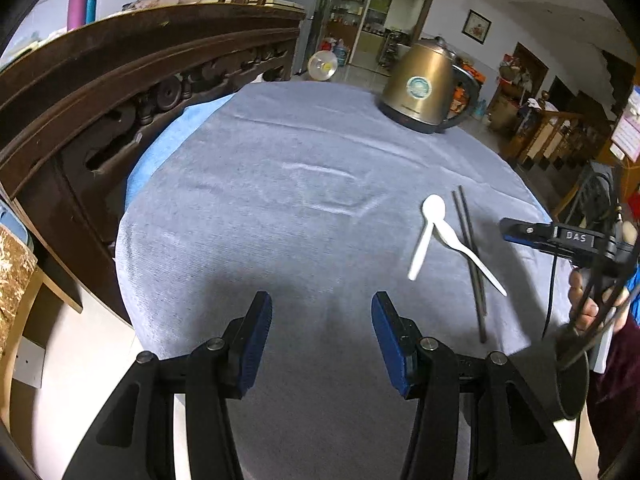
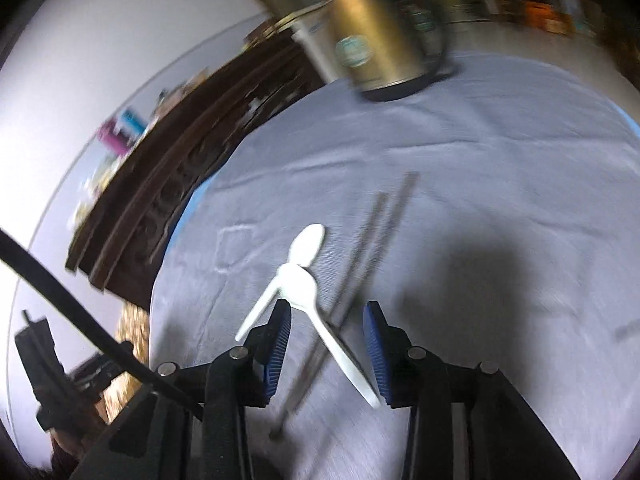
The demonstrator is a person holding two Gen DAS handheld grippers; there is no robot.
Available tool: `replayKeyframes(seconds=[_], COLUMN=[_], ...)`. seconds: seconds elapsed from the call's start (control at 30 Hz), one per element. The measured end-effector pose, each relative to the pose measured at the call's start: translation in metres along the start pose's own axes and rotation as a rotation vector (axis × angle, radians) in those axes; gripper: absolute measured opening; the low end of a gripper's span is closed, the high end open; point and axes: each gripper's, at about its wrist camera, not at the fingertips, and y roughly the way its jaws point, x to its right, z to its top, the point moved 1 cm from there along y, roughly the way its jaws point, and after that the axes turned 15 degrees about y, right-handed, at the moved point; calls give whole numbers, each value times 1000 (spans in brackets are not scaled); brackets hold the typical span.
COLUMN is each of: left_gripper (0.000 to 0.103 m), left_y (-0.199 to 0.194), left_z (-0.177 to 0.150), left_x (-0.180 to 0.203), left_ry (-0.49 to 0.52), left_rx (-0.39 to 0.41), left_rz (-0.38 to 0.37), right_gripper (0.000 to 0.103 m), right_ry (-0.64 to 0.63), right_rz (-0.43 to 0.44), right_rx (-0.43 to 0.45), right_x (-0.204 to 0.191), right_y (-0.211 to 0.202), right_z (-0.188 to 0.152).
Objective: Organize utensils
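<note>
Approaching spoons (image 2: 304, 280) and chopsticks (image 2: 360, 264): right gripper (image 2: 326, 344) spread, apparently straddling a spoon handle (blurred). Left gripper (image 1: 322, 332) spread, empty. Next: descend, pinch handle.

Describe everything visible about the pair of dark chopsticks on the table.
The chopsticks are two thin, dark, straight sticks, metal or dark wood by their look, lying flat on the grey-blue cloth near the table's right side. They lie nearly parallel and close together, and seem to converge toward the near ends. The handle of one white spoon crosses over them; a second white spoon lies just left. The right gripper hovers open above their near ends, not gripping. The right wrist view is motion-blurred.
</note>
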Motion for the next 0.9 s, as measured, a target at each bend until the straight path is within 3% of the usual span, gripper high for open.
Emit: replayKeyframes(seconds=[0.23,0.63,0.67,0.73,0.9], left_gripper=[53,53,53,53,53], left_y=[10,24,25,28,48], left_z=[4,35,39,46,74], left_x=[-10,-3,-1,2,17], left_ry=[-6,110,120,140,215], left_rx=[-12,3,5,10,16], left_rz=[6,31,33,32,3], right_gripper=[49,52,49,33,32], right_ry=[-199,-370,-385,-418,-428], right_rz=[-34,-149,-157,-175,-189], right_rx=[-167,-218,-215,-206,-174], right_x=[-39,-56,-57,-60,-58], right_y=[65,105,105,108,104], right_z=[6,7,6,5,5])
